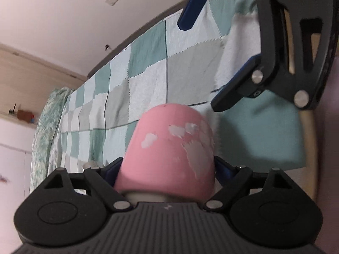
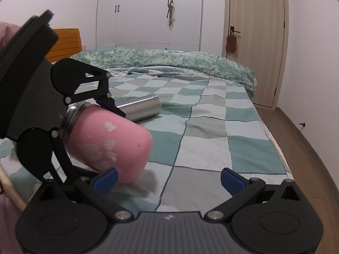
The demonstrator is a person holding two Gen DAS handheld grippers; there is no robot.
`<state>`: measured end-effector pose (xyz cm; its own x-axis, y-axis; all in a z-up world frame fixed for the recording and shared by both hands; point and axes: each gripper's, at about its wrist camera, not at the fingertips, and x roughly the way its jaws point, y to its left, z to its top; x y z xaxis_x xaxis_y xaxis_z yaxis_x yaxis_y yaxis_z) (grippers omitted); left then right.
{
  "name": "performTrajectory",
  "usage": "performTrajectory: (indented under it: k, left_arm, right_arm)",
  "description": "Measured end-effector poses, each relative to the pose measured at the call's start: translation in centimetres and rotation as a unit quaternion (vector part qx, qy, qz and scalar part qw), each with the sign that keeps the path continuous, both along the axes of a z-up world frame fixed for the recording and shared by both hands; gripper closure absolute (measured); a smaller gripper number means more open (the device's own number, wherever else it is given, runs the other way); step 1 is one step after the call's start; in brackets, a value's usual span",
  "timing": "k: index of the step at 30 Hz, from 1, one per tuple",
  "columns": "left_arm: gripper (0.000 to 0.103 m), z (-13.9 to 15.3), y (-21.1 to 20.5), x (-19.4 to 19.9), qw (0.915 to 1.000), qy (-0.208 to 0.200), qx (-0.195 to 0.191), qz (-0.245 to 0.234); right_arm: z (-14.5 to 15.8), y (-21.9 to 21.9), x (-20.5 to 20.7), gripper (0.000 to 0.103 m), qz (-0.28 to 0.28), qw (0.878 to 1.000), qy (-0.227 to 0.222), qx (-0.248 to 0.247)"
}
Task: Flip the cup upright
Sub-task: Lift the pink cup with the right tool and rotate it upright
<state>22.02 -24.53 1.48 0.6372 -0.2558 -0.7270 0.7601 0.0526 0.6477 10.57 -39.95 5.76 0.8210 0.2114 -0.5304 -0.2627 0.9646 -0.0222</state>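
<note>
Clamped near its steel rim by the left gripper: the pink metal cup with chipped paint, at lower left of the right wrist frame, tilted, closed base low toward the green checked blanket. Right gripper wide open, holding nothing. Better to turn the wrist slowly, bring the base down flat, release only when steady. Silver steel flask lying behind, apart.

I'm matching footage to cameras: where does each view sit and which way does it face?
Left wrist: on the left gripper, facing along the pink cup it clamps, across the checkered bedspread; right gripper above.
Right wrist: on the open right gripper, facing down the bed to the door; left gripper at left.
Shared: cup, bedspread.
</note>
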Motion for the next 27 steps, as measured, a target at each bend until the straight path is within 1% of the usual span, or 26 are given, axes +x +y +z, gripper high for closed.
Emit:
performTrajectory:
  k: [3, 7, 8, 9, 10, 13, 16, 18, 19, 21, 23, 25, 27]
  left_arm:
    - [0.017, 0.1, 0.4, -2.5, 0.9997, 0.001, -0.023, 0.009]
    - [0.017, -0.6, 1.4, -5.1, 0.9983, 0.026, -0.052, 0.004]
    - [0.017, -1.0, 1.8, -5.7, 0.9981, 0.027, -0.054, -0.002]
    - [0.017, -1.3, 2.1, -6.0, 0.9983, 0.019, -0.055, -0.004]
    - [0.017, -1.6, 2.4, -6.0, 0.9983, 0.015, -0.056, -0.005]
    - [0.017, -2.3, 3.4, -4.9, 0.9980, 0.025, -0.058, 0.009]
    - [0.017, -2.2, 4.2, -4.3, 0.9970, 0.032, -0.070, 0.013]
    - [0.013, -2.0, 4.2, -4.3, 0.9964, 0.034, -0.074, 0.021]
    - [0.002, -1.9, 4.3, -4.6, 0.9963, 0.026, -0.079, 0.023]
    - [0.000, -1.3, 5.0, -5.3, 0.9946, 0.015, -0.100, 0.024]
    - [0.000, -0.6, 6.1, -6.0, 0.9906, 0.024, -0.128, 0.041]
    - [0.000, 0.3, 7.8, -7.0, 0.9810, 0.031, -0.176, 0.076]
    - [0.000, 1.0, 10.0, -8.1, 0.9621, 0.034, -0.241, 0.124]
  right_arm:
    - [0.3, 0.2, -1.5, 0.000, 0.006, 1.000, -0.002, 0.000]
    - [0.6, 0.3, -3.5, 0.000, 0.011, 1.000, -0.004, 0.002]
    - [0.6, 0.4, -3.9, 0.000, 0.012, 1.000, -0.005, 0.002]
    - [0.6, 0.4, -4.3, 0.000, 0.012, 1.000, -0.005, 0.002]
    - [0.7, 0.5, -4.7, 0.000, 0.013, 1.000, -0.004, 0.002]
    - [0.8, 0.8, -5.4, 0.000, 0.011, 1.000, -0.004, -0.002]
    - [0.9, 1.1, -5.9, 0.000, 0.009, 1.000, -0.004, -0.002]
    - [0.9, 1.4, -5.9, 0.000, 0.007, 1.000, -0.001, -0.005]
    - [0.8, 1.5, -5.9, 0.000, 0.007, 1.000, 0.000, -0.006]
    - [0.8, 1.7, -6.0, 0.000, 0.011, 1.000, 0.000, -0.008]
    - [1.2, 2.0, -6.2, 0.000, 0.022, 1.000, -0.005, -0.011]
    - [1.7, 2.3, -6.3, 0.000, 0.036, 0.999, -0.012, -0.019]
    - [2.2, 3.1, -6.3, 0.000, 0.058, 0.998, -0.019, -0.035]
